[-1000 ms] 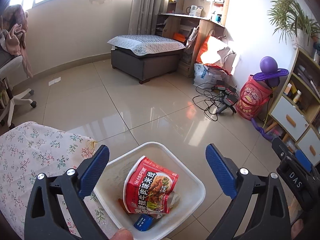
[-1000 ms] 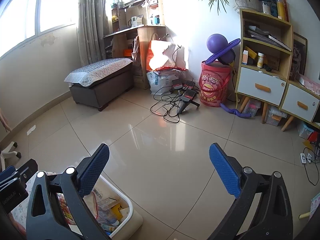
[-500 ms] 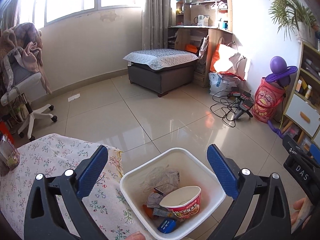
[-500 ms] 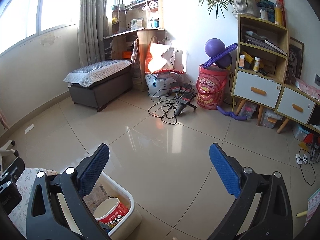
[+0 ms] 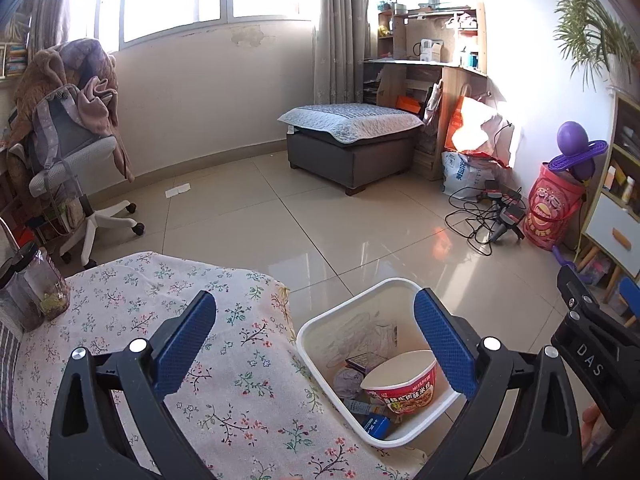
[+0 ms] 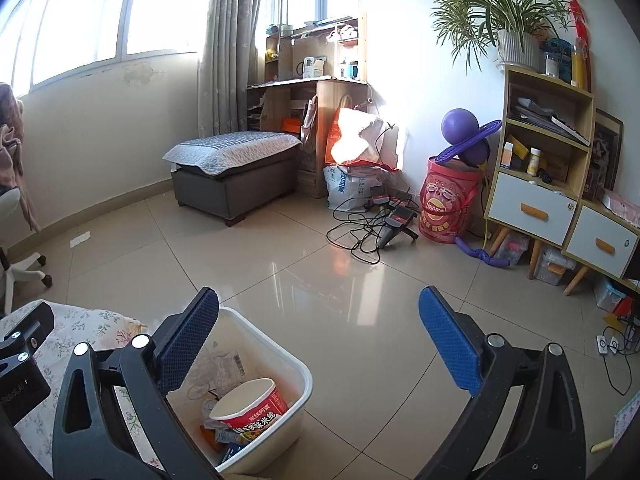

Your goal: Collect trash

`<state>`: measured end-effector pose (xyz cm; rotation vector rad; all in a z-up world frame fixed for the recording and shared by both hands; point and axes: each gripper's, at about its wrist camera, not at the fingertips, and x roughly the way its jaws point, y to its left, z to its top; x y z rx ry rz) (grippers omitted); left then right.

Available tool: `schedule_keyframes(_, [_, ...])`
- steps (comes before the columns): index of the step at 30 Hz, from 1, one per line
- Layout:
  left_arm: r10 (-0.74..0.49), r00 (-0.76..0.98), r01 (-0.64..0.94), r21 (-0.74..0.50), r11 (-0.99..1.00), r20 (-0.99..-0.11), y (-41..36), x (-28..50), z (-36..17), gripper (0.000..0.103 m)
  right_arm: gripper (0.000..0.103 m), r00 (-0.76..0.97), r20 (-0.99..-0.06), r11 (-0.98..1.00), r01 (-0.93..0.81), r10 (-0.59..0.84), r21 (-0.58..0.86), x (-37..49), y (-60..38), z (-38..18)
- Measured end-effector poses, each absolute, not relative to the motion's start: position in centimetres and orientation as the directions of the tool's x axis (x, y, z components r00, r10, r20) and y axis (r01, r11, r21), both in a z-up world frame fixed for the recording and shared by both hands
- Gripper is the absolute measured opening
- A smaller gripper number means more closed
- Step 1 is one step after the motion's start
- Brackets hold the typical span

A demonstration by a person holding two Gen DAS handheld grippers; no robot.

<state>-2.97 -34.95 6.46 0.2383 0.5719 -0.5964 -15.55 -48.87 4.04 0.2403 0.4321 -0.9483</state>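
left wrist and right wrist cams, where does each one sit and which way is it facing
Left wrist: on the left gripper, facing over the floral tablecloth and white bin; own open fingers show, plus the right gripper's body.
Right wrist: on the right gripper, facing the floor; own open fingers show.
Shared: bin, noodle cup, grey ottoman.

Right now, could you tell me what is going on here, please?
A person is collecting trash with two handheld tools. The left tool and the right tool are both open and empty. A red noodle cup lies among wrappers in the white bin beside the floral-clothed table.
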Motion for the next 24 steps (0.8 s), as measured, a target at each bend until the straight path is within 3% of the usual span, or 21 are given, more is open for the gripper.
schedule_keyframes(24, [-0.248,0.741,0.333,0.021,0.943,-0.624,-20.4,-1.7,4.7,0.096,0.096,0.713,-0.469,0.811,0.585,-0.522,-0.015,-10.1,-37.5,4.1])
